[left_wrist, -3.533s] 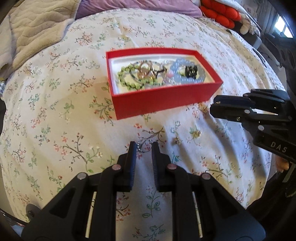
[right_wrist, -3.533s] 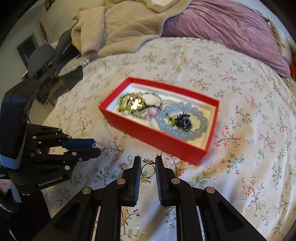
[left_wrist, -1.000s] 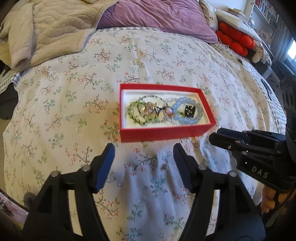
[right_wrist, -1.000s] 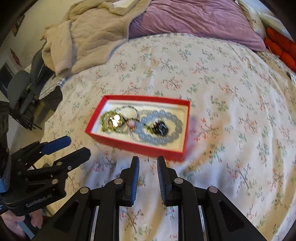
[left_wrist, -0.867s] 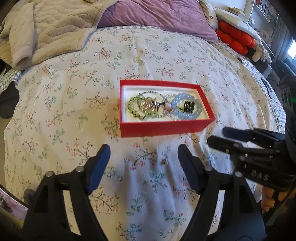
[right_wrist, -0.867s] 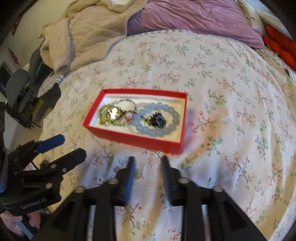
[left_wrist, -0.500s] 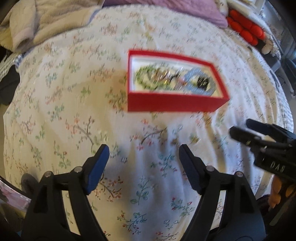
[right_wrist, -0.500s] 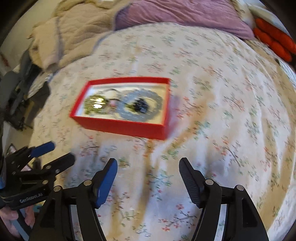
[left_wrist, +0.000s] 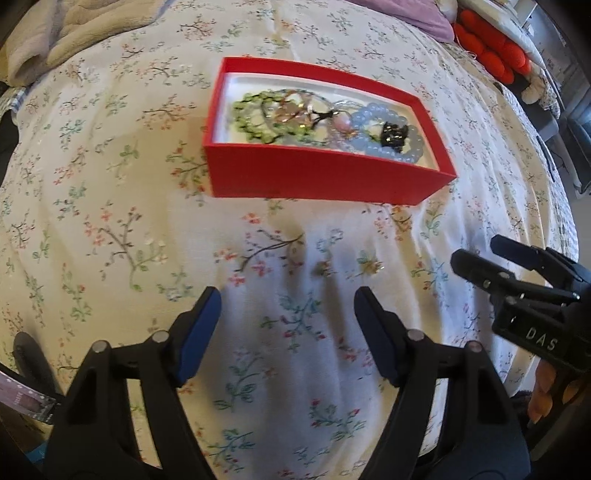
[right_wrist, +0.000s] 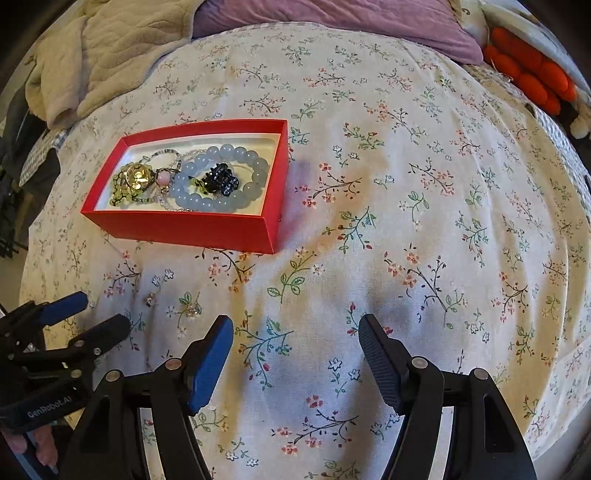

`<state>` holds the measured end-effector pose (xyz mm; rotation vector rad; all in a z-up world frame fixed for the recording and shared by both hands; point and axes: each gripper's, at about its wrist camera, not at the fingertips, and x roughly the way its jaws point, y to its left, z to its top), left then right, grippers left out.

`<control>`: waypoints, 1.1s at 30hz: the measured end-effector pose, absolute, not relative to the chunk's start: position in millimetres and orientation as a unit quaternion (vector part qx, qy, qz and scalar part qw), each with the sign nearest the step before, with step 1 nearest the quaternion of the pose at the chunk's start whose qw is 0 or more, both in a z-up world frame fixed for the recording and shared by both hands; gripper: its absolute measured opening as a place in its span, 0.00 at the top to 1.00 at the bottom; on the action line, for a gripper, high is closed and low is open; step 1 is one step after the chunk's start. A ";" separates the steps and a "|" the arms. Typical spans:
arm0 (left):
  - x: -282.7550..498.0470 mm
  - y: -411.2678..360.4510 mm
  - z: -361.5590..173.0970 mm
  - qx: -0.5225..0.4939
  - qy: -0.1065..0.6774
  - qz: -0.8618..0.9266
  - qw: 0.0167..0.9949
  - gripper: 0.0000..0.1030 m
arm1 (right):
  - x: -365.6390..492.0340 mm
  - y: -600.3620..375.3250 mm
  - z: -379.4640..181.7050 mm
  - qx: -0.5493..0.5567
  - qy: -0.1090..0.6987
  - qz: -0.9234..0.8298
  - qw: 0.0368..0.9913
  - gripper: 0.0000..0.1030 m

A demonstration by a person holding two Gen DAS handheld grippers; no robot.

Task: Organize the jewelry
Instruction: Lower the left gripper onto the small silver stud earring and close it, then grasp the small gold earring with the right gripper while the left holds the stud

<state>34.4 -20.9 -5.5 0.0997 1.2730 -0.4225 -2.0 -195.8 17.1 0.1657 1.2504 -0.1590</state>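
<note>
A red box (left_wrist: pixel 325 184) sits on the floral bedspread, holding a green bead bracelet (left_wrist: pixel 255 122), a pale blue bead bracelet (right_wrist: pixel 221 199), a black piece (right_wrist: pixel 221 179) and tangled chains. Two small earrings (left_wrist: pixel 325 267) (left_wrist: pixel 373 264) lie on the cloth between the box and my left gripper (left_wrist: pixel 288 295). Its jaws stand wide and are closing, with nothing between them. My right gripper (right_wrist: pixel 295 323) is open over bare cloth, to the right of the earrings (right_wrist: pixel 149 299) (right_wrist: pixel 192 310). Each gripper shows in the other's view: the right gripper (left_wrist: pixel 476 251) and the left gripper (right_wrist: pixel 103 308).
A beige blanket (right_wrist: pixel 110 48) and a purple pillow (right_wrist: pixel 332 18) lie at the head of the bed. An orange cushion (right_wrist: pixel 528 77) sits at the far right. The bed's edge drops away on the left, by dark furniture (right_wrist: pixel 22 122).
My right gripper has gone from shut to wide open. Both grippers have tipped downward and sunk closer to the bedspread, so the box now sits higher in each view.
</note>
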 end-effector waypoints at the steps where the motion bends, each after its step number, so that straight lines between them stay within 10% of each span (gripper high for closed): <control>1: 34.7 -23.3 -6.1 0.044 0.590 -0.197 0.782 0.36 | -1.8 -196.7 17.2 0.080 0.584 -0.074 0.805 0.30; 11: 40.4 -47.9 -20.3 0.032 0.602 -0.198 0.773 0.74 | -0.9 -198.2 17.1 0.086 0.584 -0.076 0.804 0.30; 33: 46.0 -31.9 -20.7 0.025 0.598 -0.182 0.780 0.87 | 1.0 -195.7 12.3 0.092 0.592 -0.063 0.798 0.30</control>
